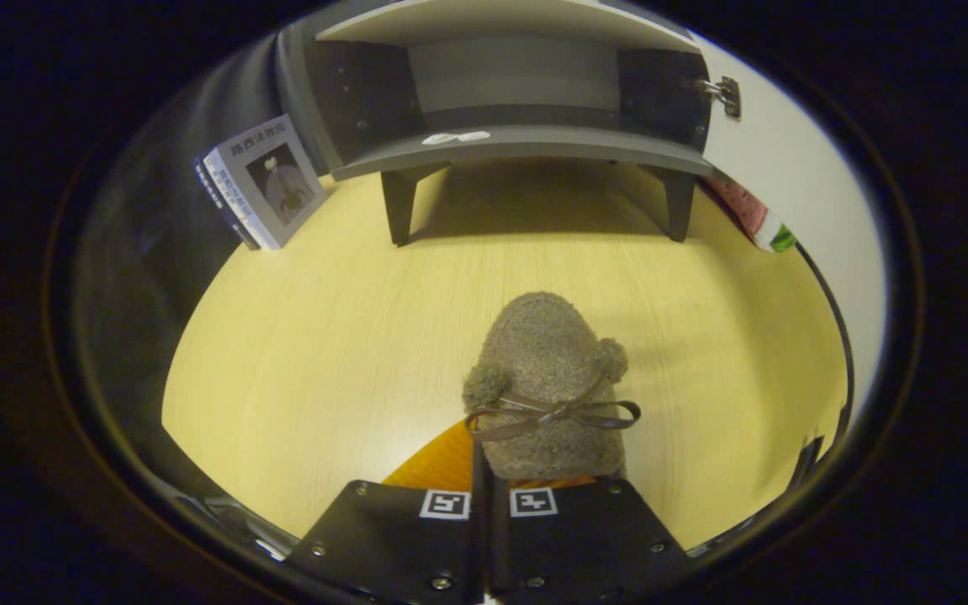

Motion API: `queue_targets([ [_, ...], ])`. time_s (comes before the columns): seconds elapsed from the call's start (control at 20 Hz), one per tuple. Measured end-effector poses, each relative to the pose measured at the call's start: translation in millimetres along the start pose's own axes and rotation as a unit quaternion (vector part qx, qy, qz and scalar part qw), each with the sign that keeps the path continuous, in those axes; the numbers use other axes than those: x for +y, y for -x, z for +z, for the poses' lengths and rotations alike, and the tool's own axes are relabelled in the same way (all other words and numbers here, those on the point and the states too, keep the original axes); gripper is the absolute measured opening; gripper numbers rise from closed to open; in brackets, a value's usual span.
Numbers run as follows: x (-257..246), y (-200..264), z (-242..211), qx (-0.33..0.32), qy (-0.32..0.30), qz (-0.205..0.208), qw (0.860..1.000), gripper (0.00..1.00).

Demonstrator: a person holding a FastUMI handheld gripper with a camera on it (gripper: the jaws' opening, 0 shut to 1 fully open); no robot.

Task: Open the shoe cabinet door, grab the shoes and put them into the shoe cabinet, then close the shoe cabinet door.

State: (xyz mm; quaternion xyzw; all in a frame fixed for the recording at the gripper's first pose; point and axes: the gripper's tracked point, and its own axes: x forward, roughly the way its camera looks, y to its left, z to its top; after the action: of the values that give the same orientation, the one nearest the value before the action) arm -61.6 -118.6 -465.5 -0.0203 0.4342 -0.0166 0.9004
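**Fuzzy slipper held at the gripper, open shoe cabinet waiting ahead**

The gripper (pixel 484 491) is showing its two fingers drawn almost together, with only a thin dark slit between them. They appear to be pinching the rear of a slipper (pixel 547 378), though the exact contact is hidden beneath the fingers, so a firm grip on it cannot be confirmed.

The slipper is pointing away from the fingers, toe toward the cabinet. It is made of curly, woolly fabric, with two small pom-poms and a thin ribbon bow (pixel 553 414) across its top. It is likely light, soft and easily squashed, not slippery. The heel rim or upper edge looks like the sensible place to hold; the bow is too flimsy.

Beyond it, across a pale wooden tabletop (pixel 324 353), the shoe cabinet (pixel 518 147) is standing on short legs. Its door (pixel 795 168) is swung open to one side, leaving the lower shelf bare. A book (pixel 261 181) is leaning beside the cabinet, and a small packet (pixel 753 218) is lying near the door.
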Motion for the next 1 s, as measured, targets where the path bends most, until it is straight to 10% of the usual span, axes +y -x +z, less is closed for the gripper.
queue_targets([
  [1.0, -29.4, 188.4, 292.8, -0.271, -0.059, -0.090, 0.957, 0.03],
])
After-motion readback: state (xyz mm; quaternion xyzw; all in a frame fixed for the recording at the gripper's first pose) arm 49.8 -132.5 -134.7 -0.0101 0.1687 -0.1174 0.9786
